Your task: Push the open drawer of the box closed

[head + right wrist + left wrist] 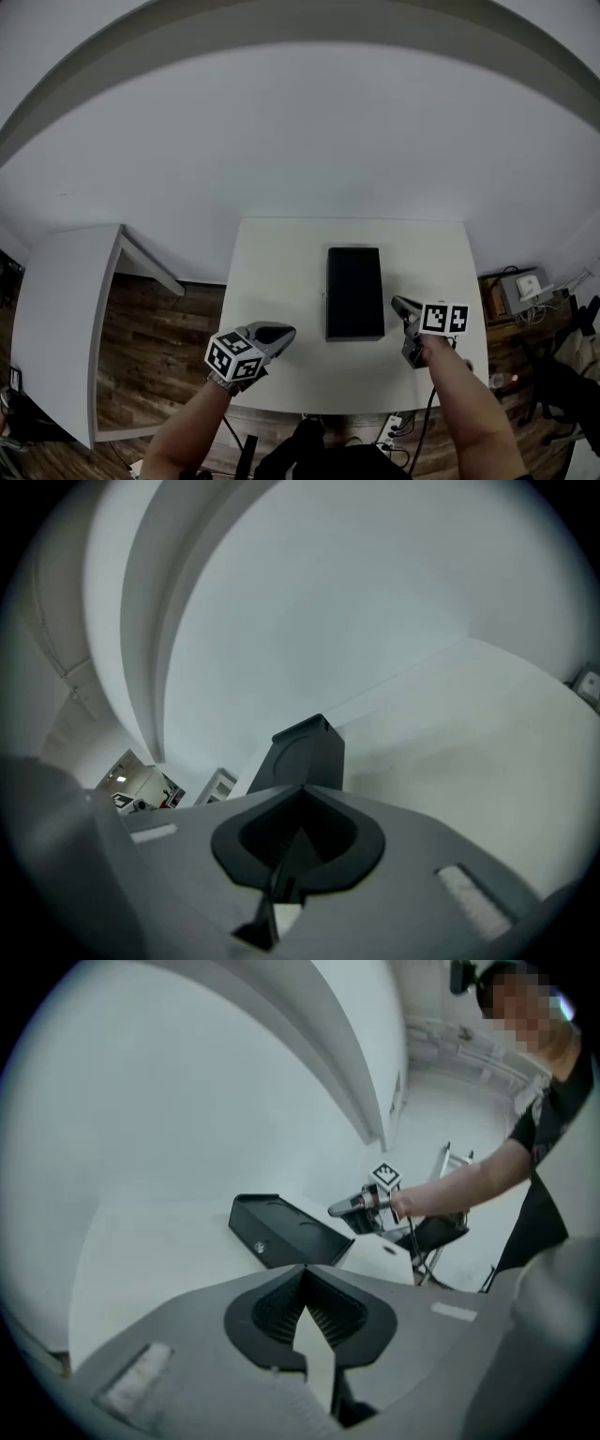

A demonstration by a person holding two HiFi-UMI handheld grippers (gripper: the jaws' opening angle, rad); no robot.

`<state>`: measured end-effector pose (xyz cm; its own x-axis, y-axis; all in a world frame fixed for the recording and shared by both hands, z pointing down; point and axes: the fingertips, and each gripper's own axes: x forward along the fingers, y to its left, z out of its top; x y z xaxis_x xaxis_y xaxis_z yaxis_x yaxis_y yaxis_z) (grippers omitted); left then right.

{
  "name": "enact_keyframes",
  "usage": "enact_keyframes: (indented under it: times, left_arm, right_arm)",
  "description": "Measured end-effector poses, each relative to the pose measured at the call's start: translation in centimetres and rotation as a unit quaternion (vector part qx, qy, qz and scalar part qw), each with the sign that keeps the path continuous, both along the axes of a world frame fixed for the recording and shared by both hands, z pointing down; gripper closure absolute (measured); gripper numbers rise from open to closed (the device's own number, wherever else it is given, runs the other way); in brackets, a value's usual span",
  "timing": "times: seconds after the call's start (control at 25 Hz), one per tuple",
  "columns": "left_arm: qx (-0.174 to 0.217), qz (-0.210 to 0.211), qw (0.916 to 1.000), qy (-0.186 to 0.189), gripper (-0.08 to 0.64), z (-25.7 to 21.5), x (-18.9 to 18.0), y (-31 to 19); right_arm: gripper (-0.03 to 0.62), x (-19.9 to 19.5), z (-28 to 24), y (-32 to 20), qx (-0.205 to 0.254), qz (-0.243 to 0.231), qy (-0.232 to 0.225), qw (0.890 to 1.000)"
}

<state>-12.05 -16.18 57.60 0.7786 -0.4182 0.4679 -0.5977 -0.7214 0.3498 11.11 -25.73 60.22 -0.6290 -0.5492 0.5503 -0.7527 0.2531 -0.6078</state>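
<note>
The matte black, flat rectangular box (pixel 355 292) lies in the middle of my smooth white worktop (pixel 272 272), between my tools. My left tool (pixel 284 332) and my right tool (pixel 400 304) both have their ribbed grey jaws pressed together, holding nothing.

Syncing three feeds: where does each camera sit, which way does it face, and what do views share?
Head view: on the person's head, facing steeply down at table and black box; both forearms show.
Left gripper view: on the left gripper, facing the box and right gripper; its shut jaws show.
Right gripper view: on the right gripper, facing the box; shut jaws show.
All share the box.
</note>
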Motion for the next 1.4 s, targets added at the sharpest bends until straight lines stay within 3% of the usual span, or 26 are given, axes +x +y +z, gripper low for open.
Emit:
enact_keyframes:
  times: [0.2, 0.4, 0.52, 0.68, 0.88, 1.04, 1.24, 1.4]
  left_arm:
    - [-0.022, -0.065, 0.9918, 0.107, 0.557, -3.5, 3.1, 5.6]
    - [-0.044, -0.092, 0.9805, 0.168, 0.556, -5.1, 7.5, 13.1]
    - [-0.065, -0.108, 0.9714, 0.201, 0.557, -5.9, 9.6, 17.7]
    - [-0.091, -0.122, 0.9610, 0.231, 0.557, -6.2, 12.3, 22.9]
    - [-0.125, -0.156, 0.9389, 0.280, 0.557, -6.3, 14.0, 27.8]
    - [-0.133, -0.153, 0.9320, 0.300, 0.557, -7.1, 15.0, 30.1]
    - [-0.119, -0.142, 0.9384, 0.292, 0.557, -8.0, 14.6, 32.2]
    - [-0.123, -0.153, 0.9315, 0.306, 0.557, -8.4, 13.7, 33.2]
  right_arm:
    - [0.592, 0.3, -3.4, 5.0, 0.031, -0.065, -0.040, 0.997]
    - [0.591, 0.8, -7.3, 12.6, 0.065, -0.117, -0.104, 0.986]
    - [0.591, 1.0, -7.7, 18.0, 0.053, -0.141, -0.132, 0.980]
    - [0.589, 2.2, -8.6, 23.8, 0.038, -0.145, -0.187, 0.971]
    - [0.589, 3.5, -11.3, 30.1, 0.032, -0.110, -0.285, 0.952]
    - [0.589, 3.9, -12.1, 34.2, 0.024, -0.105, -0.307, 0.946]
    - [0.589, 3.3, -13.8, 38.0, 0.022, -0.114, -0.327, 0.938]
    - [0.589, 3.0, -13.3, 40.2, 0.020, -0.110, -0.317, 0.942]
